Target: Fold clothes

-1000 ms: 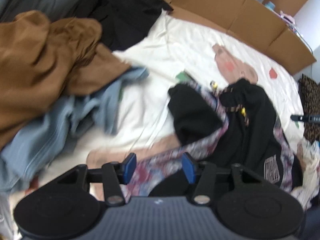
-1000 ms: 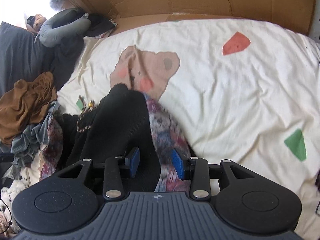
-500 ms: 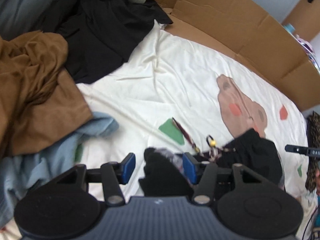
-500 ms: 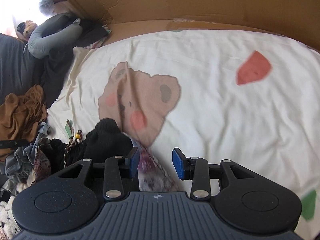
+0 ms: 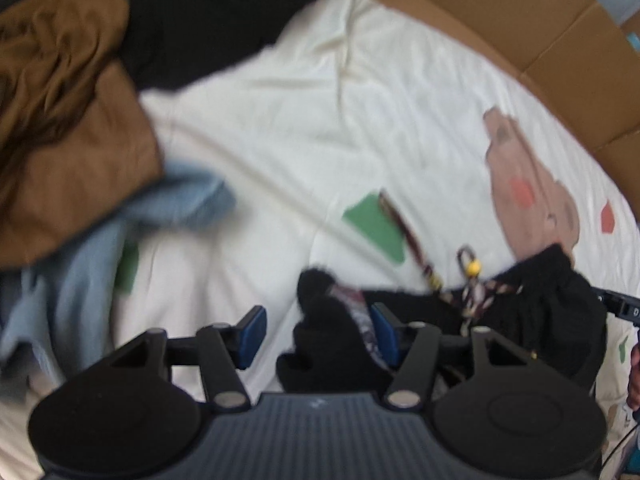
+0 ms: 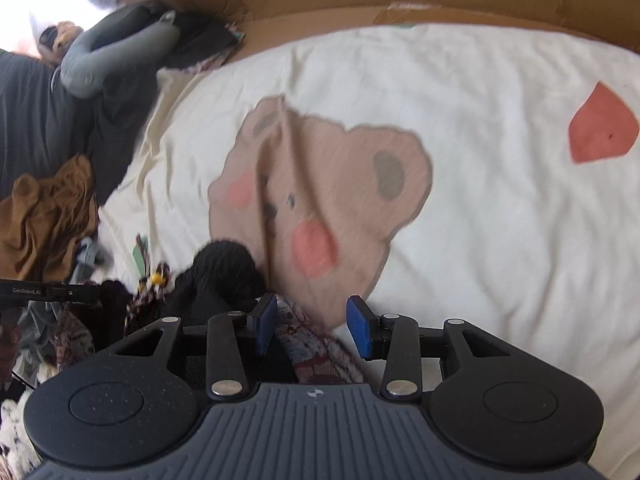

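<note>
Black garment (image 5: pixel 560 312): brought down within the last second from a hanging bundle to a heap on the cream sheet (image 5: pixel 320 120), at its near edge, just beside the bear print (image 6: pixel 320 184). Lies bunched, patterned lining showing (drawstring (image 5: pixel 468 280) trailing over the sheet). Left gripper (image 5: pixel 318 332): opening right now, black fabric between the jaws, against one pad only, clear of the other, so released. Right gripper (image 6: pixel 312 326): lowered too, standing apart, lining between the jaws beside one pad, not pinched. Reads as set-down finished; folding itself not begun, spreading flat probably due first, away from the brown pile (image 5: pixel 60 120).
</note>
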Tool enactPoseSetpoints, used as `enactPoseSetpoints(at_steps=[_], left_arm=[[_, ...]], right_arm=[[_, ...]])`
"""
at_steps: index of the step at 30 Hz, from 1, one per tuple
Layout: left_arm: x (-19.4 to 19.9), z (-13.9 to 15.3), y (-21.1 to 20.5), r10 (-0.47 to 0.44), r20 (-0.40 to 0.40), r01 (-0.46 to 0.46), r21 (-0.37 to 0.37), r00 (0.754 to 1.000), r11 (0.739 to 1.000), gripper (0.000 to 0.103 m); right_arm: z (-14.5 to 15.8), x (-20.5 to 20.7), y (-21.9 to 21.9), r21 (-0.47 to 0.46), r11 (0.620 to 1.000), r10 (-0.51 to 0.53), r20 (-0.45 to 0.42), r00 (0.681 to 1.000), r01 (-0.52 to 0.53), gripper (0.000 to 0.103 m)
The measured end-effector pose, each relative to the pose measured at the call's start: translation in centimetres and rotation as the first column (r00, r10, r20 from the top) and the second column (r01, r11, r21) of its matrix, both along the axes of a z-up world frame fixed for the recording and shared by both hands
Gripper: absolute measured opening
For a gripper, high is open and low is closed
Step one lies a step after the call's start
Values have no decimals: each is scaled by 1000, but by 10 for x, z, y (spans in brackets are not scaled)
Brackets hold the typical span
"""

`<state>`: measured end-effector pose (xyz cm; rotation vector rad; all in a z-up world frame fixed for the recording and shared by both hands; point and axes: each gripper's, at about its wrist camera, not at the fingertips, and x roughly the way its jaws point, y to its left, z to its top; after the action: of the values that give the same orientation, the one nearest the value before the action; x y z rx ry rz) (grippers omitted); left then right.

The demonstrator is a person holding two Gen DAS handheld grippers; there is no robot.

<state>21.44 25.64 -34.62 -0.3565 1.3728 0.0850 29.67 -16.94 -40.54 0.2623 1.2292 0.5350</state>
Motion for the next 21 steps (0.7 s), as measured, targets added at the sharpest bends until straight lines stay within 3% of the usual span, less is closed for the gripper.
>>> enactPoseSetpoints(at_steps=[3, 5, 6, 7, 13, 18, 21], left_arm=[[-14, -6, 4, -1, -15, 0, -23, 1000, 1000, 56], [-23, -8, 7, 1, -17, -2, -51, 1000, 999, 40], [-27, -9, 9, 2, -19, -3, -66, 1000, 998, 25], [-30, -10, 9, -2, -20, 0, -72, 1000, 997, 20], [-40, -6, 6, -40, 17, 42, -78, 999, 996, 17], [-43, -7, 11, -23, 40, 27, -113, 999, 993, 17], [-44, -4, 12, -35, 65, 43, -128, 997, 991, 17]], right_arm=[[11, -4, 6, -44, 998, 44, 55, 998, -42, 47], [22, -3, 10, -49, 996, 75, 85, 994, -71, 49], [28, -2, 15, -52, 995, 94, 95, 991, -89, 49], [33, -1, 20, -56, 993, 113, 105, 988, -108, 49], [57, -2, 62, -27, 980, 200, 143, 969, -198, 53], [50, -6, 109, 4, 966, 255, 131, 958, -258, 55], [42, -10, 136, 21, 959, 277, 123, 953, -281, 62]])
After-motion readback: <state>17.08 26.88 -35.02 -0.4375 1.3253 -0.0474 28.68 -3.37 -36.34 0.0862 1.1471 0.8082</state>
